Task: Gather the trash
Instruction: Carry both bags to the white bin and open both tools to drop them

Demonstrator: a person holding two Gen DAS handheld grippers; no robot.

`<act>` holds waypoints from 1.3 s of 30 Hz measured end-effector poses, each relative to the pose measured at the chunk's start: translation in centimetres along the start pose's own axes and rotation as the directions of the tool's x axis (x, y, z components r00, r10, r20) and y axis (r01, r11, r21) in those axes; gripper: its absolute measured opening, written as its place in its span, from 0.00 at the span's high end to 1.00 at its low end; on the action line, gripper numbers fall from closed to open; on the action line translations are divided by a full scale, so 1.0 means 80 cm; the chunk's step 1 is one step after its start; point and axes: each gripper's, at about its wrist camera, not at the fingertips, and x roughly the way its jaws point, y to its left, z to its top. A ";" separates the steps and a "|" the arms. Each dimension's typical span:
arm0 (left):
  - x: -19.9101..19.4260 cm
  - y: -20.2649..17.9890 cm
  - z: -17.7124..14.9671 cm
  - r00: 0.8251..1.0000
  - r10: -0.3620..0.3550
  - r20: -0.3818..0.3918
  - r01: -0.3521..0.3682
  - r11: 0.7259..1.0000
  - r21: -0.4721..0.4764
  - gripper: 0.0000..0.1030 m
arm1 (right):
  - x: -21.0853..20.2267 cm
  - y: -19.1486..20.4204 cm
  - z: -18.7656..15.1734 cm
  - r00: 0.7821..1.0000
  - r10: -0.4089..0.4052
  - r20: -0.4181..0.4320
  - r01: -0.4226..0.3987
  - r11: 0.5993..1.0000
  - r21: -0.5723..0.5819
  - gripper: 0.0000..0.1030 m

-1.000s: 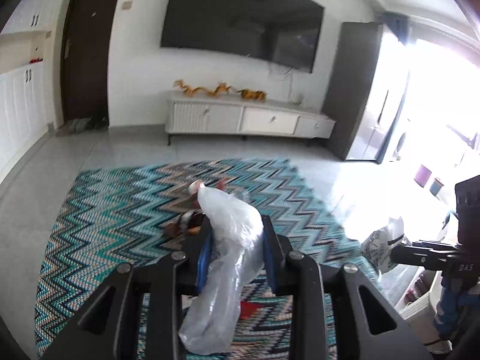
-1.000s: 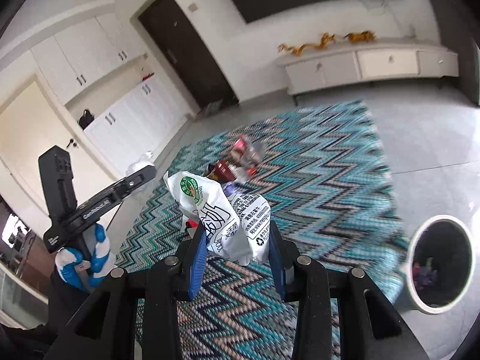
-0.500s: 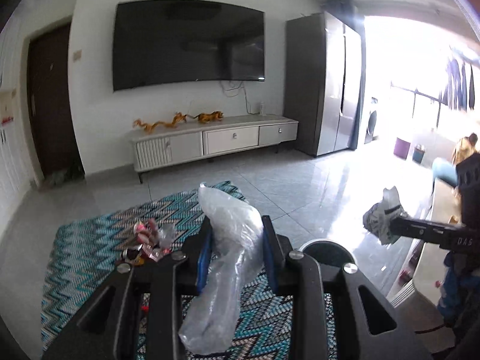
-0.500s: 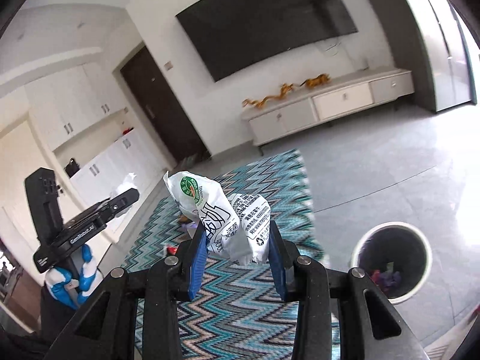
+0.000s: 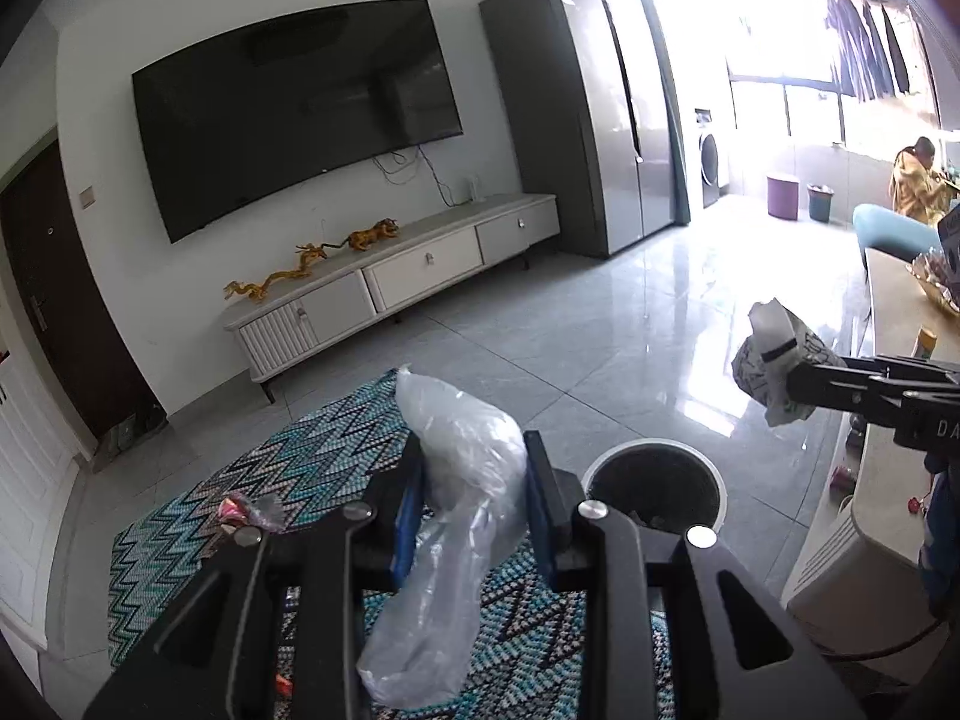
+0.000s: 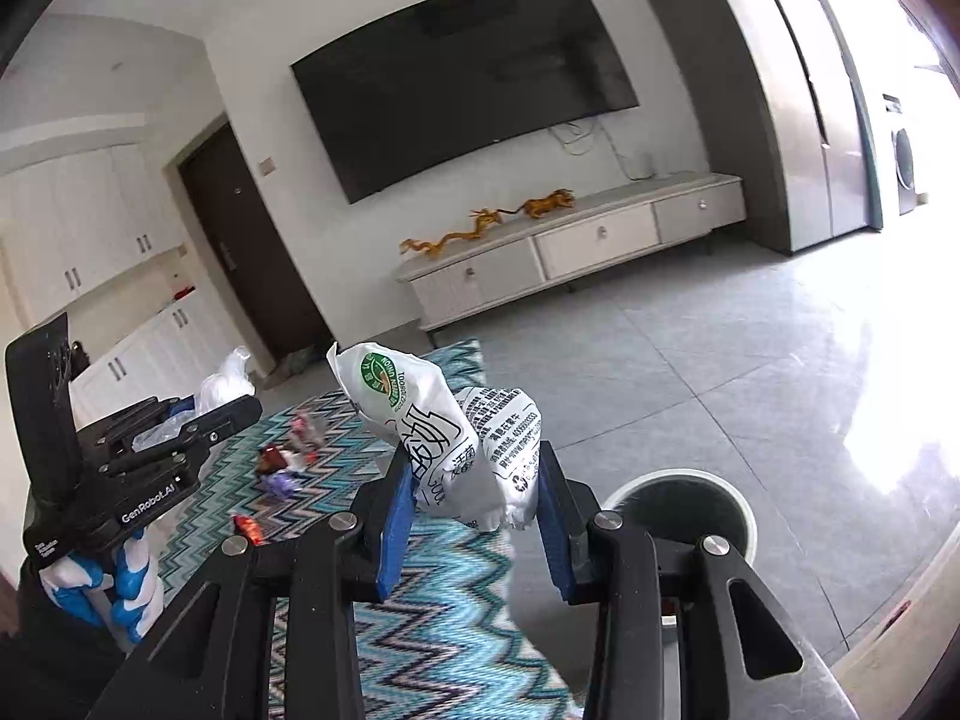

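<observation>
Gripping a crumpled clear plastic bag (image 5: 462, 480), the left gripper (image 5: 474, 498) has both blue-padded fingers (image 5: 407, 516) clamped on the bag's middle; the bag's top stands up past the fingertips and its tail hangs down toward 6 o'clock. The right gripper (image 6: 474, 510) is clamped on a crumpled white printed wrapper (image 6: 444, 438) bearing a green round logo, with the wrapper bulging toward 12 o'clock above the fingertips. A white-rimmed trash bin (image 5: 654, 489) stands on the tiled floor at the edge of the zigzag rug (image 5: 180, 540), just beyond the left gripper at 3 o'clock; in the right wrist view the bin (image 6: 681, 510) sits at 3 o'clock of that gripper, dark inside, contents unclear. Small loose wrappers (image 6: 282, 456) lie on the rug at 9 o'clock of the right gripper. A TV cabinet (image 6: 570, 258) stands against the far wall at 12 o'clock.
</observation>
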 end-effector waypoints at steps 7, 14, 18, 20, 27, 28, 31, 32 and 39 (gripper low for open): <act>0.061 -0.037 0.016 0.997 -0.031 -0.070 0.035 0.998 0.052 0.72 | 0.028 -0.062 -0.003 0.999 -0.022 -0.031 0.025 0.995 0.095 0.66; 0.132 -0.071 0.023 0.986 -0.076 -0.146 0.090 0.992 0.086 0.72 | 0.066 -0.121 -0.010 0.995 -0.049 -0.090 0.064 0.984 0.168 0.66; 0.190 -0.088 0.028 0.968 -0.128 -0.215 0.143 0.988 0.053 0.72 | 0.097 -0.147 -0.012 0.987 -0.079 -0.141 0.107 0.973 0.204 0.66; 0.217 -0.097 0.025 0.953 -0.168 -0.252 0.181 0.983 0.029 0.70 | 0.115 -0.166 -0.015 0.980 -0.097 -0.174 0.135 0.966 0.222 0.65; 0.307 -0.130 0.016 0.883 -0.292 -0.367 0.286 0.956 -0.070 0.70 | 0.171 -0.219 -0.038 0.950 -0.136 -0.281 0.215 0.938 0.272 0.63; 0.317 -0.134 0.015 0.874 -0.308 -0.377 0.298 0.951 -0.085 0.70 | 0.180 -0.228 -0.043 0.943 -0.144 -0.300 0.232 0.932 0.279 0.63; 0.339 -0.144 0.012 0.855 -0.342 -0.389 0.321 0.940 -0.119 0.69 | 0.194 -0.240 -0.052 0.928 -0.160 -0.336 0.260 0.925 0.276 0.60; 0.347 -0.145 0.010 0.848 -0.354 -0.395 0.328 0.935 -0.135 0.68 | 0.202 -0.246 -0.056 0.921 -0.168 -0.351 0.273 0.922 0.274 0.59; 0.371 -0.152 0.006 0.805 -0.434 -0.404 0.377 0.901 -0.216 0.49 | 0.206 -0.264 -0.069 0.900 -0.205 -0.385 0.326 0.902 0.281 0.49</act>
